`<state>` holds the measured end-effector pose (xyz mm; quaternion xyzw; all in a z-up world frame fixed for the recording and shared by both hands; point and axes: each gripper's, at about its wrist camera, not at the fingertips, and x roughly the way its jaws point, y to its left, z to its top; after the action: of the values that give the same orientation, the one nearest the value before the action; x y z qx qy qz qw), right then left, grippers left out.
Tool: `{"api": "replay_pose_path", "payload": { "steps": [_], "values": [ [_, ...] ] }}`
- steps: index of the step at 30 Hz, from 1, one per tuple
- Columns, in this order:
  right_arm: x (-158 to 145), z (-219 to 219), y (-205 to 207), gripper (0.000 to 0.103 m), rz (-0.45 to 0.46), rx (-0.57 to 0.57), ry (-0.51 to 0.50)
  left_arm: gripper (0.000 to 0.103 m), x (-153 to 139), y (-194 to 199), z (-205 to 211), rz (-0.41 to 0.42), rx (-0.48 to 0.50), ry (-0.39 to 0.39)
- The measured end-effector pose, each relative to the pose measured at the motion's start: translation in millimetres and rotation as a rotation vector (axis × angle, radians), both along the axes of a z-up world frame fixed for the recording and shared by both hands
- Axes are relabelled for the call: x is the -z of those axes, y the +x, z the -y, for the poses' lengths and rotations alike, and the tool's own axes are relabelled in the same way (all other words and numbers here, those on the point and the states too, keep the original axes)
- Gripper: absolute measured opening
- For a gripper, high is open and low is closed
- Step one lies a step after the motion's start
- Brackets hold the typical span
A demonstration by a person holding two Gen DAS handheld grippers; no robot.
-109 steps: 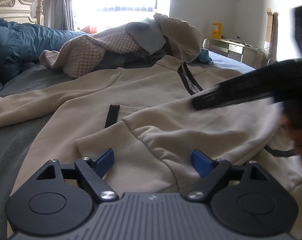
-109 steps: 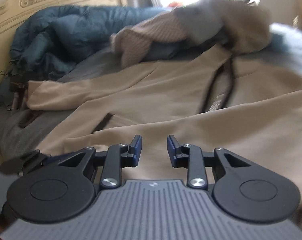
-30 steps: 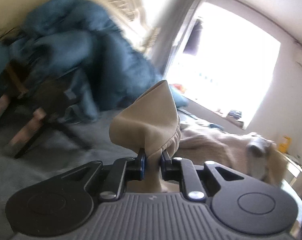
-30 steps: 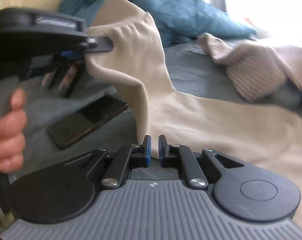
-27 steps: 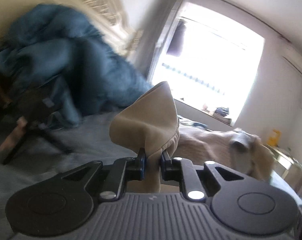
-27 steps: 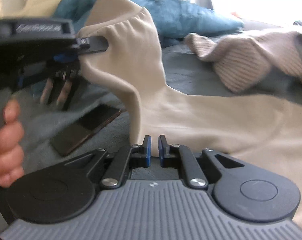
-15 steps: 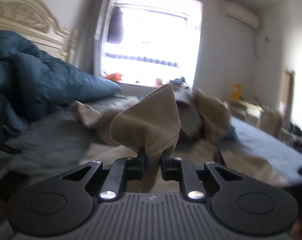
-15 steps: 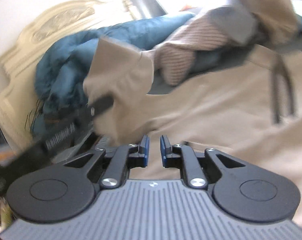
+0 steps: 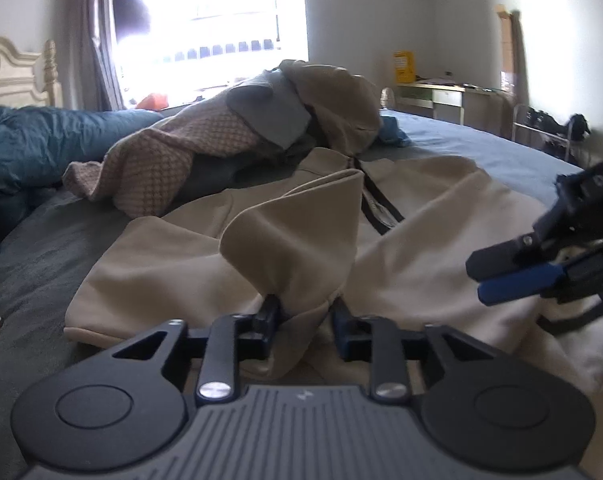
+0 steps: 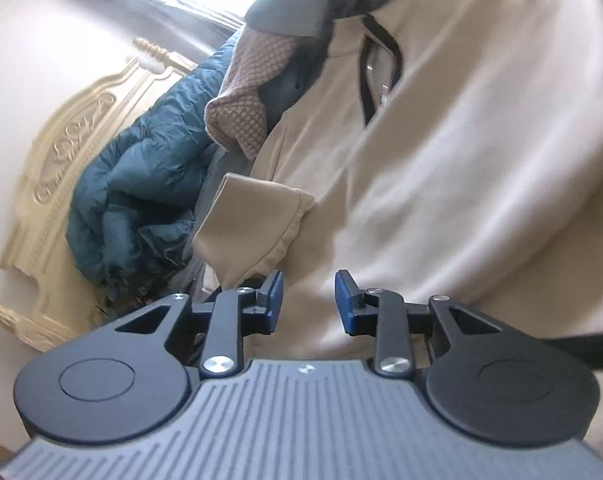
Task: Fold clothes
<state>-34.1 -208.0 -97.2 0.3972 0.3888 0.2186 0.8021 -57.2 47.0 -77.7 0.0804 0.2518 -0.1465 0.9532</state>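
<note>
A beige sweatshirt (image 9: pixel 421 248) with a black-trimmed zip collar lies spread on the bed. Its sleeve is folded in over the body, and the cuff (image 9: pixel 297 240) stands up between the fingers of my left gripper (image 9: pixel 304 322). Those jaws are opening and the fabric sits loose between the blue pads. In the right wrist view my right gripper (image 10: pixel 307 304) hovers over the sweatshirt (image 10: pixel 461 160) body. Its jaws are opening too, with nothing between them, and the cuff (image 10: pixel 257 220) lies just to its left. The right gripper (image 9: pixel 481 282) also shows at the right edge of the left wrist view.
A pile of clothes, with a checked knit (image 9: pixel 153 160) on top, lies beyond the collar. A blue duvet (image 9: pixel 29 140) is bunched by the carved headboard (image 10: pixel 61 152). Grey bedsheet (image 9: pixel 29 248) spreads to the left. A desk (image 9: pixel 433 96) stands by the far wall.
Both grippers carried the sleeve from the left side of the bed over onto the sweatshirt body and lowered it. Both sets of jaws, shut before, now stand apart.
</note>
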Motion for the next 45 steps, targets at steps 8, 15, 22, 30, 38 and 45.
{"api": "replay_pose_path", "payload": {
  "steps": [8, 15, 22, 30, 38, 45],
  "values": [
    [23.3, 19.6, 8.4, 0.041, -0.091, 0.041, 0.229, 0.052, -13.0, -11.5, -4.2, -0.006, 0.069, -0.053],
    [32.4, 25.5, 10.1, 0.045, -0.168, 0.083, 0.328, 0.057, -3.9, -19.0, 31.2, 0.083, 0.195, 0.091],
    [37.2, 20.4, 20.1, 0.047, -0.223, 0.089, 0.360, 0.040, 14.1, -25.1, 46.9, 0.099, 0.210, 0.152],
    [32.6, 6.9, 26.7, 0.047, -0.223, 0.069, 0.247, 0.016, 17.3, -22.0, 32.3, 0.057, 0.155, 0.005],
    [24.6, -4.7, 38.1, 0.049, -0.229, 0.046, 0.212, 0.015, 4.8, -26.4, 19.1, 0.099, 0.125, -0.099],
    [14.1, -22.2, 39.8, 0.028, -0.170, 0.017, 0.177, 0.015, -5.1, -30.0, 11.2, 0.110, 0.098, -0.177]
  ]
}}
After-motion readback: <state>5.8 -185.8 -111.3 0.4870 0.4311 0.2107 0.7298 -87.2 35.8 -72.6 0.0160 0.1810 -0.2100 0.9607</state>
